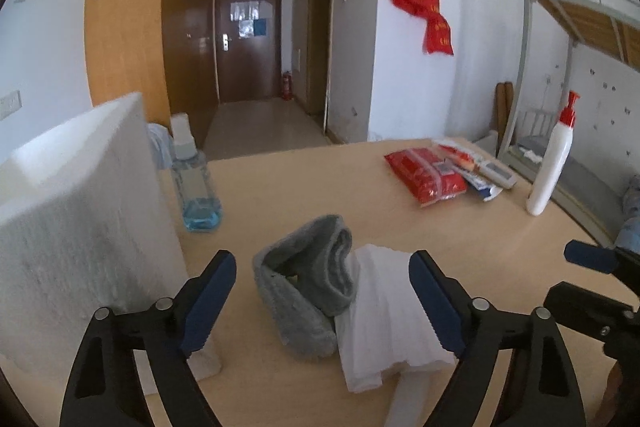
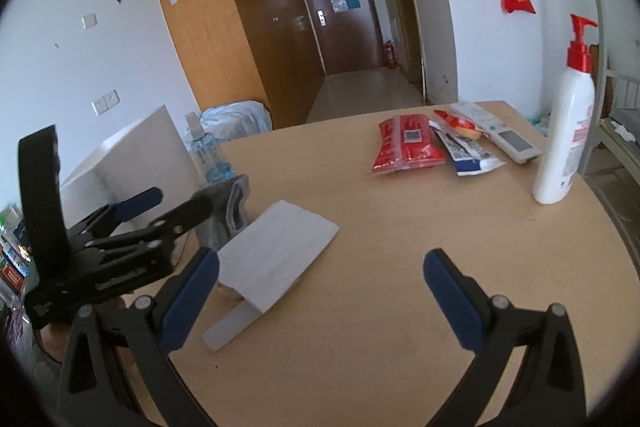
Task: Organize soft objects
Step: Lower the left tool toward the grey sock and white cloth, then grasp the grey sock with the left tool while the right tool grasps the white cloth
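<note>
A grey knitted headband (image 1: 308,279) lies on the wooden table (image 1: 304,187), leaning on a white folded foam sheet (image 1: 390,319). My left gripper (image 1: 322,301) is open, its blue pads on either side of both, just above the table. In the right wrist view the foam sheet (image 2: 276,247) lies left of centre, with the headband (image 2: 228,215) behind it and the left gripper (image 2: 168,205) over it. My right gripper (image 2: 320,301) is open and empty above bare table, its left pad close to the foam sheet.
A white foam block (image 1: 76,227) stands at the left, with a blue-liquid spray bottle (image 1: 192,183) beside it. A red packet (image 1: 426,173), tubes, a white remote (image 2: 500,135) and a white pump bottle (image 2: 566,131) sit at the far right. The table edge curves on the right.
</note>
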The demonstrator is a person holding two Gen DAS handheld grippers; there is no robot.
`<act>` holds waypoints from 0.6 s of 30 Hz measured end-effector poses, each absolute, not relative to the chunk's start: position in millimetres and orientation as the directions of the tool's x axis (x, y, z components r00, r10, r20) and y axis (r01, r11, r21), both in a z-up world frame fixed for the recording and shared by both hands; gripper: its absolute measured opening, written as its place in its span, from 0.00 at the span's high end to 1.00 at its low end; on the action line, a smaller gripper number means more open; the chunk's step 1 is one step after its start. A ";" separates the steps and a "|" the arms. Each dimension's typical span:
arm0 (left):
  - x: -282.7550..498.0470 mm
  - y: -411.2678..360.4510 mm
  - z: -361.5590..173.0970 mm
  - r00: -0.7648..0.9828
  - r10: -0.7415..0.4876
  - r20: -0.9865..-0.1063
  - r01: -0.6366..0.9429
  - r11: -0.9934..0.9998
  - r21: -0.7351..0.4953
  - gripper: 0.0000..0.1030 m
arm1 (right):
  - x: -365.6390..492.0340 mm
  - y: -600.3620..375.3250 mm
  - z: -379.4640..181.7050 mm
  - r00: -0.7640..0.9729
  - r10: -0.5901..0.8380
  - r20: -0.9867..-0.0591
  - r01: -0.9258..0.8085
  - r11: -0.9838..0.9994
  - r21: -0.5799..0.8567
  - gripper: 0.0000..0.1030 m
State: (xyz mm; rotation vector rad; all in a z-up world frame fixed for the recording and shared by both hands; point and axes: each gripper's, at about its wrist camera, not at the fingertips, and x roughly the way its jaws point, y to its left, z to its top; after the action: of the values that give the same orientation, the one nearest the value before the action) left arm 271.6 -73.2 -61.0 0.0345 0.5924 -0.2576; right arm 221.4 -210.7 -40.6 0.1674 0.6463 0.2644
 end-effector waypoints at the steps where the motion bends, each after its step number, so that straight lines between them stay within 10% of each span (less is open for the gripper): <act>1: 274.3 -72.9 -63.7 0.792 -0.234 -0.564 0.248 0.967 -0.052 0.19 | 222.5 -210.4 -41.3 0.766 0.295 -0.571 -0.192 0.953 0.236 0.00; 18: 288.5 -36.0 -76.7 0.778 -0.167 -0.605 0.133 0.986 -0.102 0.19 | 230.8 -202.0 -42.8 0.756 0.303 -0.580 -0.208 0.952 0.225 0.00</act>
State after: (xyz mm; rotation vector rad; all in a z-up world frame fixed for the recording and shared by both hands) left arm 288.5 -36.0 -76.7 -0.0542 0.6593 -0.1625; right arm 230.8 -202.0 -42.8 0.1503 0.6574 0.2795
